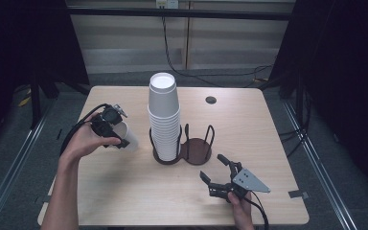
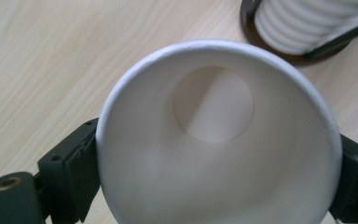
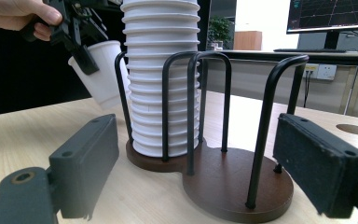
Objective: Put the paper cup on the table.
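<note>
Wooden table [image 1: 139, 191] with a two-ring cup holder [image 1: 196, 151] at its centre. The left ring carries a tall stack of white cups [image 1: 164, 115]; the right ring stands bare. In the high view the stack covers most of the left ring, and the base of the stack is hard to make out behind the wire loops.

The left gripper [image 1: 109, 125], held in the person's left hand [image 1: 84, 141] to the left of the holder, grips a single white paper cup [image 1: 127, 136]. In the high view the hand and gripper body cover much of this cup, so only its lower wall shows. The left gripper view looks straight into the cup's mouth [image 2: 214, 140]: the jaws press against the rim on both sides, closed to the cup's width, and the cup hides the jaw tips. The stack [image 2: 307, 28] is cut off at the upper right there.

The right gripper [image 1: 215, 172] rests low near the table's front edge, jaws spread wide and holding nothing. Its own view shows the holder [image 3: 237, 182] between the open jaws, the stack [image 3: 161, 79] cut off at the top, and the held cup [image 3: 100, 74] tilted above the table, beside the stack.
</note>
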Demonstrator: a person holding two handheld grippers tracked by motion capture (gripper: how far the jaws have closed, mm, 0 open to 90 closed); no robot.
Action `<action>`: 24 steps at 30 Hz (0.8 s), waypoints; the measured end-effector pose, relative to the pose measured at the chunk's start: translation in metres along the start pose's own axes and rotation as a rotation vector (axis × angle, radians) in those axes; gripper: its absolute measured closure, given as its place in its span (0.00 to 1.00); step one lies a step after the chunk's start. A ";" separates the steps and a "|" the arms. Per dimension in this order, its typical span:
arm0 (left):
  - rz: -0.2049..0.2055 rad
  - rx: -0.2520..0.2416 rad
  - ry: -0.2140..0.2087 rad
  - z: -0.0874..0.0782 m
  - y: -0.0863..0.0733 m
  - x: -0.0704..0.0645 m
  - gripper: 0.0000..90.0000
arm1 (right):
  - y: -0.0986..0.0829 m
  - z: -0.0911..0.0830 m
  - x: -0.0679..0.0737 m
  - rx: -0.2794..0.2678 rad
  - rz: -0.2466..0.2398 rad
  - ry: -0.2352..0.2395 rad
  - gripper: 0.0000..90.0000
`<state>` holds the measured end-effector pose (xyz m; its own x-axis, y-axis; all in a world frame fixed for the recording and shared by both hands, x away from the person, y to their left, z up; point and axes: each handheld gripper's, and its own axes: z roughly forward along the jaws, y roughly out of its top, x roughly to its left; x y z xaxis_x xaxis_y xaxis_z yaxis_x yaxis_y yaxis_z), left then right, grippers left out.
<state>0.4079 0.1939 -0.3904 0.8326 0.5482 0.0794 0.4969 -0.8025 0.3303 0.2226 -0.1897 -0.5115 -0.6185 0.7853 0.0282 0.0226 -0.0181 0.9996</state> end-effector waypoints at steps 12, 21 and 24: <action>0.046 0.066 0.014 0.018 0.004 -0.005 0.09 | 0.000 0.000 0.000 0.000 0.000 -0.003 0.15; 0.061 0.111 0.053 0.031 0.006 -0.003 0.07 | 0.000 0.000 0.000 0.000 -0.001 0.000 0.15; 0.061 0.098 0.059 0.034 0.004 -0.004 0.07 | 0.000 0.000 0.000 0.000 -0.001 0.000 0.15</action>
<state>0.4148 0.1804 -0.4214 0.8477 0.5080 0.1527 0.4694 -0.8525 0.2299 0.2227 -0.1897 -0.5115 -0.6186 0.7852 0.0274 0.0221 -0.0174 0.9996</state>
